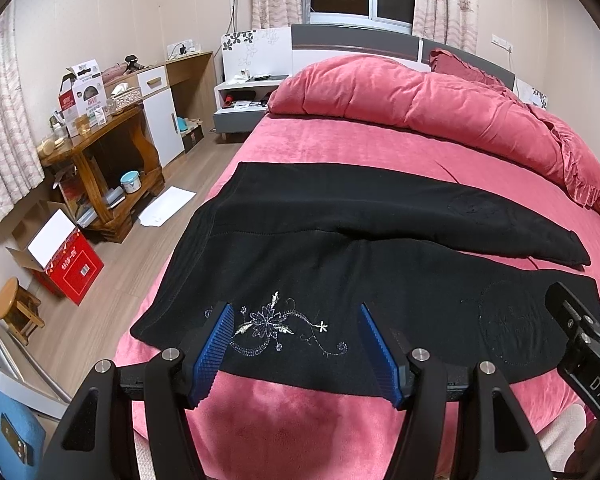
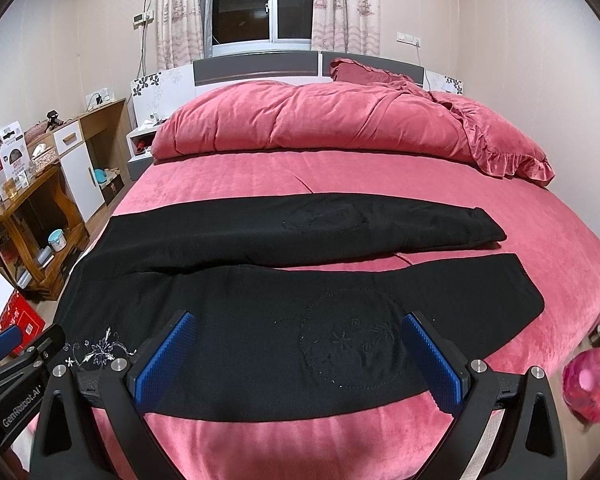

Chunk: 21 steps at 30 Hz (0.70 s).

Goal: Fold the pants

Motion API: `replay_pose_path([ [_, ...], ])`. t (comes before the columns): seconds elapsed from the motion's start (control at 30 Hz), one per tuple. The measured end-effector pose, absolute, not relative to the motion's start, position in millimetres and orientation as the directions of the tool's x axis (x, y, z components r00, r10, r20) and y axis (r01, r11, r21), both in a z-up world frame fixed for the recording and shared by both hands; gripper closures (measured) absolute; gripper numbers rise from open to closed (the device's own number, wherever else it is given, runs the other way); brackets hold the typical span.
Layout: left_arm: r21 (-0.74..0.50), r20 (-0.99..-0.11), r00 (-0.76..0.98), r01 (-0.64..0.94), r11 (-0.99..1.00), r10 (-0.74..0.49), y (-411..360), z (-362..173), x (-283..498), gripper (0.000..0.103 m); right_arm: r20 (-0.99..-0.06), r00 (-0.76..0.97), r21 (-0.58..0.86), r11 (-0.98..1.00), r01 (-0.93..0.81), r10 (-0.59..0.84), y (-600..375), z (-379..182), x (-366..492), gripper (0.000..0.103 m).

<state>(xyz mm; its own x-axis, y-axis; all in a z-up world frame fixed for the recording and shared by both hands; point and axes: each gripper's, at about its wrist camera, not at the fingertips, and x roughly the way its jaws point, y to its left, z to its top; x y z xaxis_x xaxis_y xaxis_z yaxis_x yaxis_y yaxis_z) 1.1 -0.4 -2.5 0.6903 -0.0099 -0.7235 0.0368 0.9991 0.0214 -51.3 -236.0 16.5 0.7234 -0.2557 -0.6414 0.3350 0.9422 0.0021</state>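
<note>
The black pants [image 2: 260, 320] were laid flat on the pink bed [image 2: 340, 172], long way going left to right, waist at the left, both legs w/ ends at the right. The near leg was just ahead of both tongs. The left tongs [image 1: 296, 354] were held wide open over the flower stitching [image 1: 268, 326], nothing gripped. The right tongs [image 2: 300, 360] were wide open too, nearer the knee patch [image 2: 352, 340], nothing gripped. The near long edge could prob. be picked up and taken over to the far leg.

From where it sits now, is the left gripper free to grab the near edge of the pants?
Probably yes. The left gripper is open right over the near edge of the pants, with nothing between them. The right gripper sits off to the side.
</note>
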Motion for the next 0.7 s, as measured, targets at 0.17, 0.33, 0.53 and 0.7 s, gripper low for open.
replay_pose_path([
  [0.17, 0.025, -0.725, 0.689, 0.037, 0.999, -0.007, 0, -3, 2, 0.038, -0.642, 0.722, -0.001, 0.943, 0.334, -0.256, -235, 16, -51, 0.000],
  [0.33, 0.030, -0.732, 0.681, 0.032, 0.999, 0.000, 2, -6, 3, 0.038, -0.646, 0.719, 0.001, 0.942, 0.335, -0.255, -236, 15, -51, 0.000],
  [0.53, 0.025, -0.735, 0.677, -0.003, 1.000, 0.020, 10, -8, 7, 0.038, -0.659, 0.710, 0.009, 0.941, 0.338, -0.249, -239, 10, -48, 0.000],
  [0.7, 0.028, -0.736, 0.676, 0.009, 1.000, 0.014, 9, -8, 8, 0.038, -0.664, 0.705, 0.004, 0.942, 0.335, -0.248, -239, 7, -48, 0.000],
])
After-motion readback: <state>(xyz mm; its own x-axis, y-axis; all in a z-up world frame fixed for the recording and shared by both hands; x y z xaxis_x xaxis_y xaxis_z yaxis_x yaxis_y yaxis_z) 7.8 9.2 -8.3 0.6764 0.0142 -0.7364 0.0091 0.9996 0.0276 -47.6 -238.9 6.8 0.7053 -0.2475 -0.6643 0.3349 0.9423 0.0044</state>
